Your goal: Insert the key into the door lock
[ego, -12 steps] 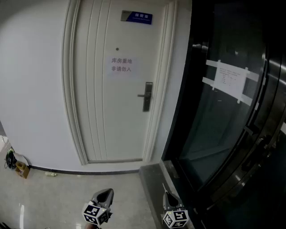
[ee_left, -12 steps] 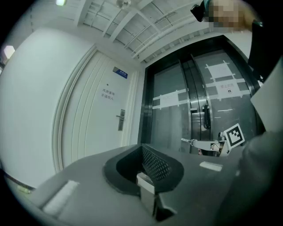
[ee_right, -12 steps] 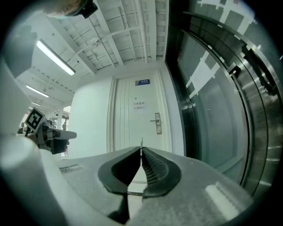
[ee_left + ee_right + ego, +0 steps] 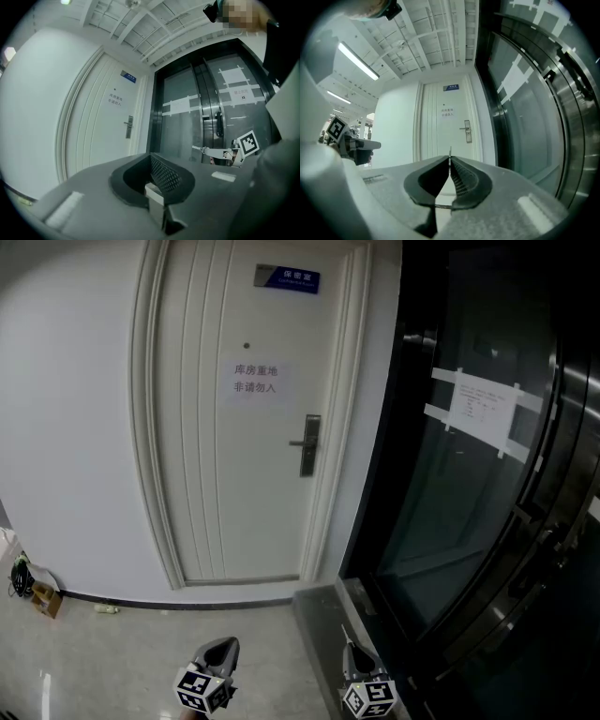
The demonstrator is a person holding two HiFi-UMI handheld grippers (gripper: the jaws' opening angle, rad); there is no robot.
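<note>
While the left hand-held gripper [image 4: 150, 155] is clenched, the right hand-held gripper [image 4: 449, 158] pinches the key [image 4: 450, 150].

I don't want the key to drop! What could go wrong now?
The right gripper pinches the key with only a sliver showing, so it might twist or slip when pushed. The lock on the white door is far off and small in view, so aiming could miss.

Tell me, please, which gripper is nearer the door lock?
Right. The right gripper is just right of the lock, well short; the left gripper is farther left.
</note>
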